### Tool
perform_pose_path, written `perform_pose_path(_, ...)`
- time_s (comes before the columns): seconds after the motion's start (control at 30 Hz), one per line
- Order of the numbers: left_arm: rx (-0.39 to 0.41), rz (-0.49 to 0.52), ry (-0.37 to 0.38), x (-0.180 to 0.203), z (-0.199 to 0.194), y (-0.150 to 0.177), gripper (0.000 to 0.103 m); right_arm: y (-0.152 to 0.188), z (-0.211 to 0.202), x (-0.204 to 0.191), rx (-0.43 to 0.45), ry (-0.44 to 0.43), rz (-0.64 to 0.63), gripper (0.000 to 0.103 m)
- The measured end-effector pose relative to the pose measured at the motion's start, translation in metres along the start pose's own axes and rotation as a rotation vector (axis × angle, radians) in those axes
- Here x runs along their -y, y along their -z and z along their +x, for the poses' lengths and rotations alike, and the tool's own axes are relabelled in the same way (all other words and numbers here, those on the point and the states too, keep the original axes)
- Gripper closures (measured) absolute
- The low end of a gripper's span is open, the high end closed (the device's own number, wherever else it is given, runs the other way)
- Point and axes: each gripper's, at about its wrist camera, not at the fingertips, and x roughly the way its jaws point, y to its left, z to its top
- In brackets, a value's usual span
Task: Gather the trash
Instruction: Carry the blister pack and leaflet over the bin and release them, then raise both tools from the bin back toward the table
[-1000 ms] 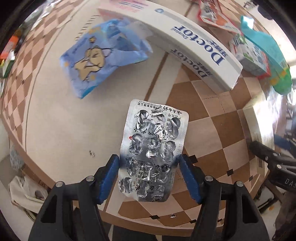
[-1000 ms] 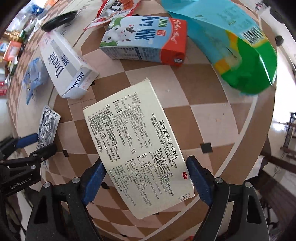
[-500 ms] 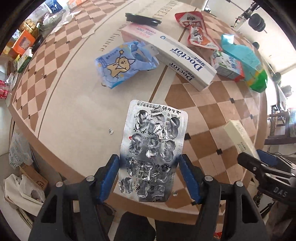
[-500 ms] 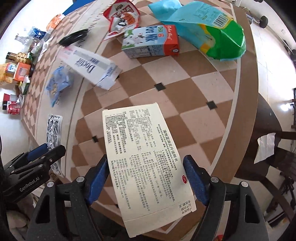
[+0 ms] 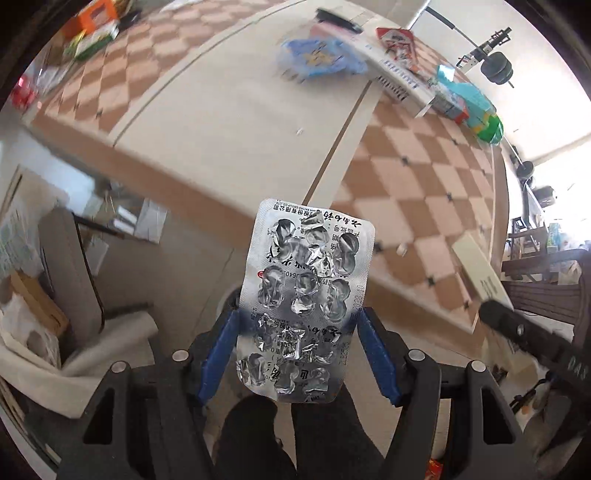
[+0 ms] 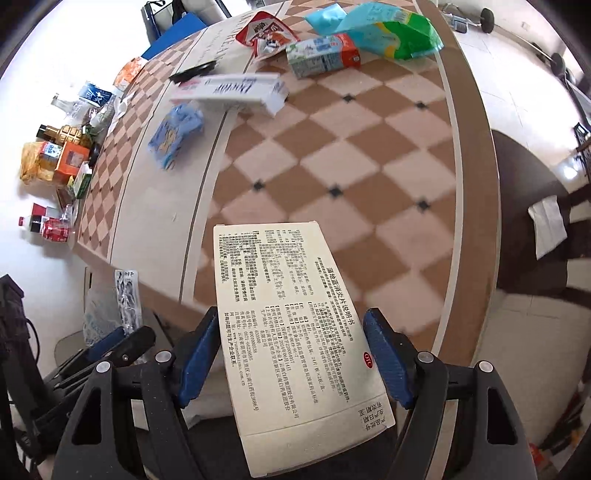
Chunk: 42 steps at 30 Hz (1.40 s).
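Holding two pieces of trash clear of the table [image 6: 454,122], the person had the collection only partly done. The left gripper [image 5: 297,354] pinched a spent foil blister pack [image 5: 304,295] between its blue fingers [image 5: 218,354], the sheet standing out ahead of the fingertips. The right gripper [image 6: 293,354] was clamped on a printed medicine carton [image 6: 295,332], which likewise projected forward between the pads [image 6: 386,363].

Well beyond the fingers, several items lay uncollected on the tabletop: a long white box [image 6: 229,90], a blue wrapper [image 6: 175,133], a milk carton [image 6: 323,55], a teal and green bag [image 6: 388,33] and a red packet [image 6: 264,33]. No bin could be identified in either view. Judged from this, both held items awaited disposal.
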Motion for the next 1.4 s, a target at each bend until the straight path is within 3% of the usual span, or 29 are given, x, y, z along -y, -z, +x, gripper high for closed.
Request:
perform_pose_path(0.2, -0.106, -0.078, 0.01, -0.048, 0.043, 0.042, 0.039, 0.103, 0.035, -0.002, -0.107, -0.005, 0.009, 0.024)
perform_pose_path(0.37, -0.199, -0.121, -0.002, -0.077, 0.122, 0.067, 0.039, 0.16, 0.104, 0.004, -0.209, 0.047, -0.033, 0.024)
perform_pose_path(0.63, -0.354, -0.188, -0.033, -0.124, 0.296, 0.089, 0.039, 0.192, 0.295, 0.041, -0.265, 0.181, -0.1, 0.025)
perform_pose_path(0.8, -0.408, -0.183, -0.023, -0.134, 0.366, 0.095, 0.039, 0.194, 0.401, 0.06, -0.323, 0.207, -0.117, 0.026)
perform_pose_path(0.87, -0.419, -0.17, -0.027, -0.134, 0.382, 0.094, 0.039, 0.197, 0.432, 0.065, -0.347, 0.211, -0.134, 0.042)
perform_pose_path(1.1, -0.48, -0.165, -0.05, -0.137, 0.403, 0.096, 0.039, 0.201, 0.492, 0.074, -0.411, 0.208, -0.169, 0.041)
perform_pose_path(1.17, -0.474, -0.156, -0.052, -0.137, 0.403, 0.098, 0.032, 0.197, 0.498, 0.072, -0.423, 0.209, -0.173, 0.029)
perform_pose_path(1.23, -0.459, -0.147, -0.069, -0.136, 0.402, 0.098, 0.001, 0.198, 0.498, 0.071, -0.418, 0.21, -0.173, 0.02)
perform_pose_path(1.4, -0.441, -0.121, -0.124, -0.137, 0.394, 0.1, 0.0, 0.196, 0.483, 0.074, -0.398, 0.254, -0.2, 0.007)
